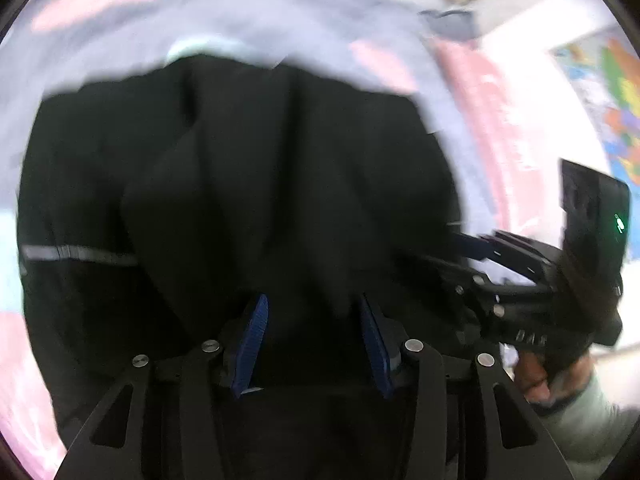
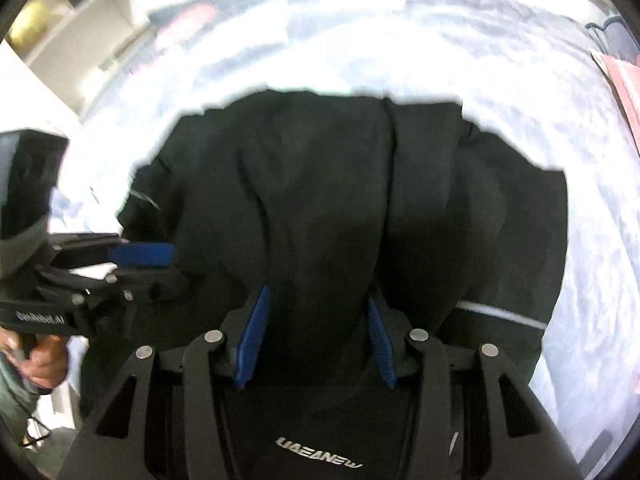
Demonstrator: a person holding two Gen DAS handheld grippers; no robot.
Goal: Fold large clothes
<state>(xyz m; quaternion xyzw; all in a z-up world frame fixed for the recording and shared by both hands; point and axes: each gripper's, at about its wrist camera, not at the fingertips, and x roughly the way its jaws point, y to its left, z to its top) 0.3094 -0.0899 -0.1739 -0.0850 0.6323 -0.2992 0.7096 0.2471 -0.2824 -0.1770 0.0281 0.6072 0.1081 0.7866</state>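
Note:
A large black garment [image 1: 248, 184] with a thin grey stripe [image 1: 80, 254] hangs bunched over a pale patterned bed. My left gripper [image 1: 314, 316] has blue pads [image 1: 252, 340] spread apart with black cloth filling the gap. In the right wrist view the same garment [image 2: 360, 200] fills the middle, and my right gripper [image 2: 316, 312] stands likewise, pads [image 2: 254, 340] apart with cloth between. Whether either pinches the fabric is hidden. The right gripper shows in the left wrist view [image 1: 472, 246], the left gripper in the right wrist view [image 2: 148, 254], both at the garment's edge.
The bed cover [image 2: 580, 264] is white and lilac with pink patches [image 1: 96, 4]. A pink pillow or blanket [image 1: 480, 92] lies at the right. A colourful map [image 1: 616, 92] hangs on the wall. Shelves [image 2: 80, 12] stand at the far left.

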